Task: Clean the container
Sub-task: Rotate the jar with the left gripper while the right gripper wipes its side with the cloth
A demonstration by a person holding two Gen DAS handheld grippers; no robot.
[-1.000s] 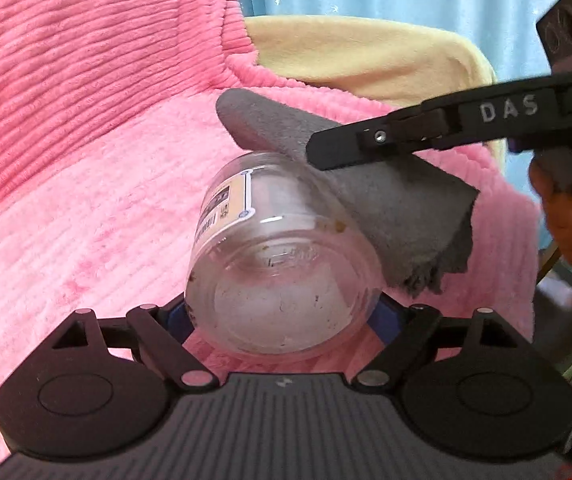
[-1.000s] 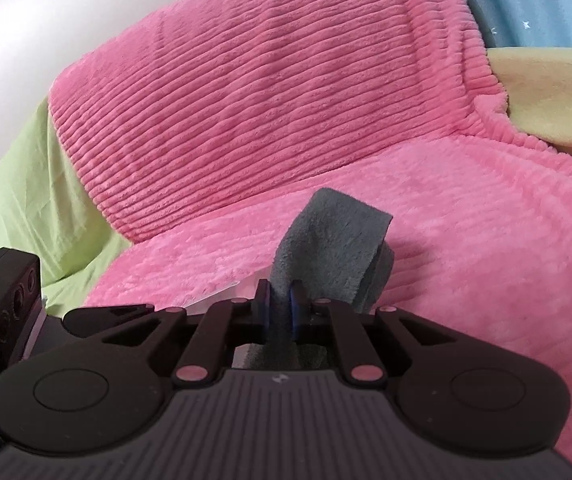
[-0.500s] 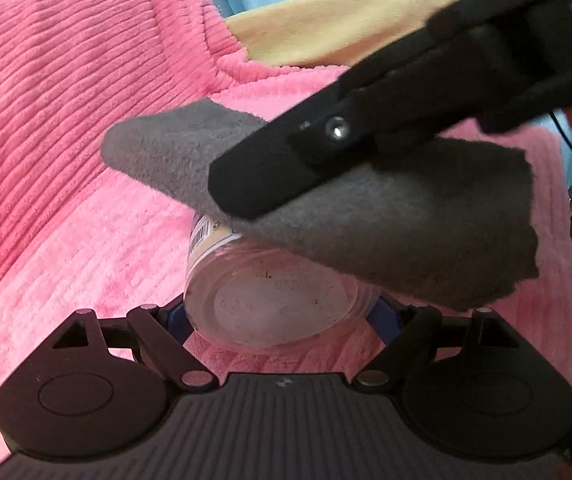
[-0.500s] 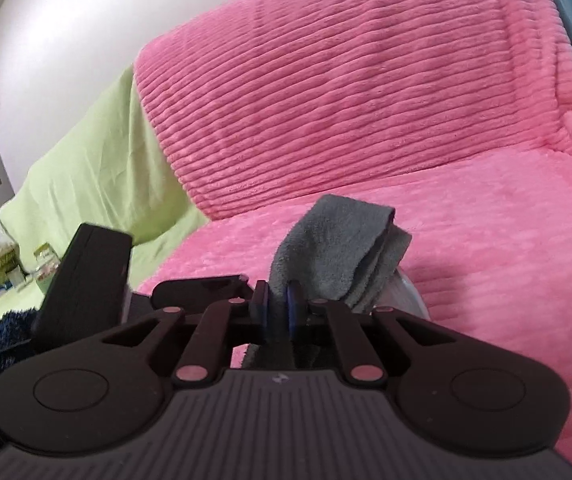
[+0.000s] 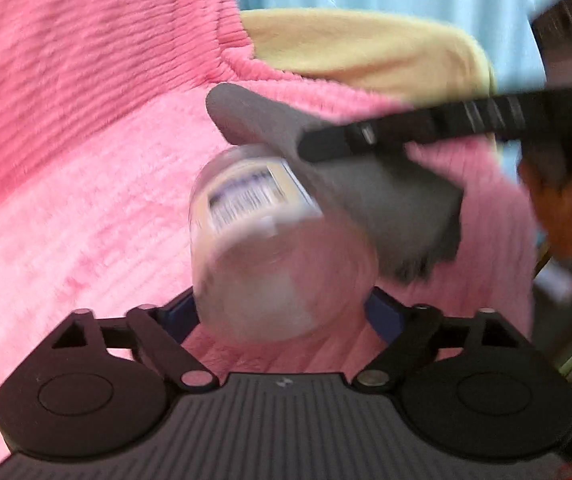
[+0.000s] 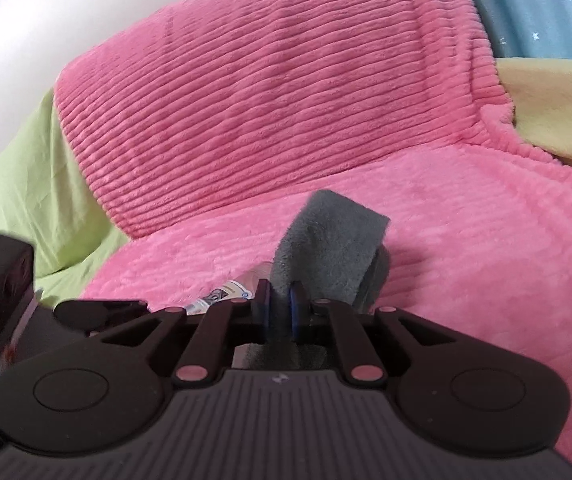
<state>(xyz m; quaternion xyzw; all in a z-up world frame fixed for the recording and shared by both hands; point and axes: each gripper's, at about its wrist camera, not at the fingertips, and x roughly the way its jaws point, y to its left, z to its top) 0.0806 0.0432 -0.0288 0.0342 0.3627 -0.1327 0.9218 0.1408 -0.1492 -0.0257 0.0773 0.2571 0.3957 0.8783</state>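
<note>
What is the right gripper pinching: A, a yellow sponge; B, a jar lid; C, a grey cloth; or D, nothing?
C: the right gripper is shut on a folded grey cloth, which lies against the clear jar that the left gripper holds.

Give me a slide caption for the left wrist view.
Left tongs hold a clear labelled jar while right tongs press a grey cloth against it.
</note>
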